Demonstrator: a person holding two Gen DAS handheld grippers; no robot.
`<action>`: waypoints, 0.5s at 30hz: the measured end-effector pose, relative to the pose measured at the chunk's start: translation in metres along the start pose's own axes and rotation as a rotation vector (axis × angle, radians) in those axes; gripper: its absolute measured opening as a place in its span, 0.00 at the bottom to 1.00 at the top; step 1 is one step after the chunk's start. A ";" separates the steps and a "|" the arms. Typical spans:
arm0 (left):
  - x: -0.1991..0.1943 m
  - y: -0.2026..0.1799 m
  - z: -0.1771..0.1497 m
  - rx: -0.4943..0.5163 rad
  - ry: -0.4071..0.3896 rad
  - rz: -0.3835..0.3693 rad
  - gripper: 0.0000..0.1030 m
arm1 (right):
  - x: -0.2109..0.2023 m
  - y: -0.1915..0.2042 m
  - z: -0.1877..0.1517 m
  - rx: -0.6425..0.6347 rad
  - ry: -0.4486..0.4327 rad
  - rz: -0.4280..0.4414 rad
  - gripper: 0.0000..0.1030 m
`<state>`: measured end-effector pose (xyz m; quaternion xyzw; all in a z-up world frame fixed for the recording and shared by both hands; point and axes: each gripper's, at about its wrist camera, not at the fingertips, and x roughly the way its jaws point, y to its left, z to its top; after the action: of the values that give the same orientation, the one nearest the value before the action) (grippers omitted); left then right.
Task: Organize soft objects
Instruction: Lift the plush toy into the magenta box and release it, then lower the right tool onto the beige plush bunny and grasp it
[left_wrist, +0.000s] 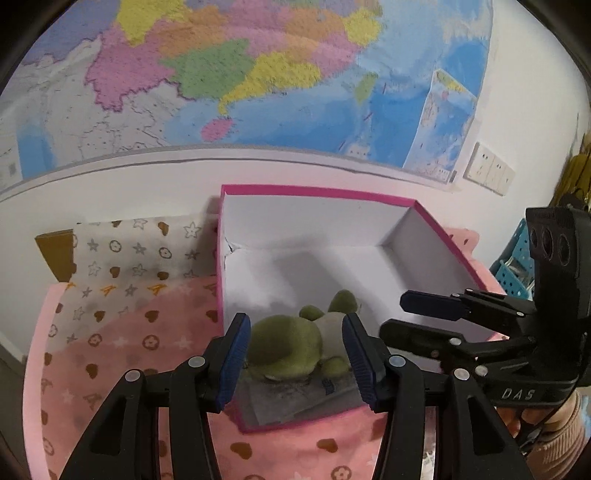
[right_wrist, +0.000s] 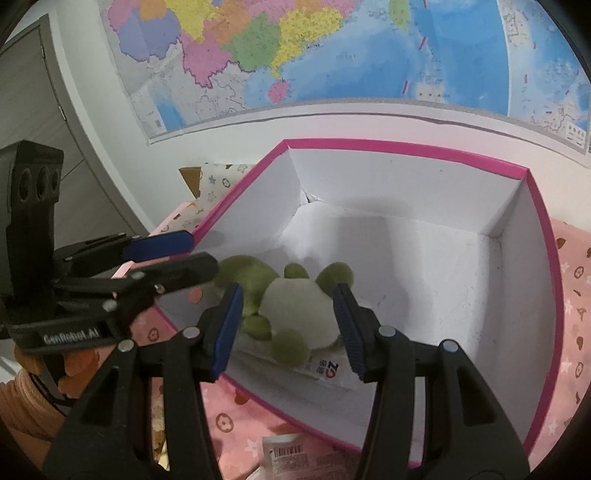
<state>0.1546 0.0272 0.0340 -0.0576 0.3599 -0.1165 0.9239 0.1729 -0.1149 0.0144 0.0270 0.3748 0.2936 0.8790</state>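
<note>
Low in the left view, the left gripper (left_wrist: 295, 354) is spread wide and empty over the box's (left_wrist: 317, 192) near corner. The right gripper (right_wrist: 288, 325) is likewise parted and empty. Between both pairs of fingers, farther in, the frog (right_wrist: 295, 306) lies on the box floor. Only the right view shows its pale belly and a paper tag (right_wrist: 288, 452) on the pink blanket (right_wrist: 572, 295). Only the left shows wall sockets (left_wrist: 489, 168) at upper right. A map (left_wrist: 236, 74) hangs behind.

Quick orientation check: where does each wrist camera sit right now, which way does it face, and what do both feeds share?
Left wrist: on the left gripper, facing wall map; right gripper and holding hand at right.
Right wrist: on the right gripper, looking into pink box; left gripper at left.
Shared: green plush toy inside the box, both grippers open.
</note>
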 end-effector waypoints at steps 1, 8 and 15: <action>-0.006 0.001 -0.002 -0.002 -0.012 -0.012 0.52 | -0.002 0.000 -0.001 0.001 -0.004 0.001 0.52; -0.050 0.000 -0.021 0.027 -0.079 -0.055 0.62 | -0.052 0.014 -0.018 -0.024 -0.075 0.056 0.52; -0.078 0.001 -0.054 0.026 -0.076 -0.085 0.63 | -0.105 0.035 -0.048 -0.048 -0.128 0.127 0.53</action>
<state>0.0620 0.0471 0.0452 -0.0653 0.3202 -0.1580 0.9318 0.0658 -0.1509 0.0566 0.0481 0.3084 0.3555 0.8810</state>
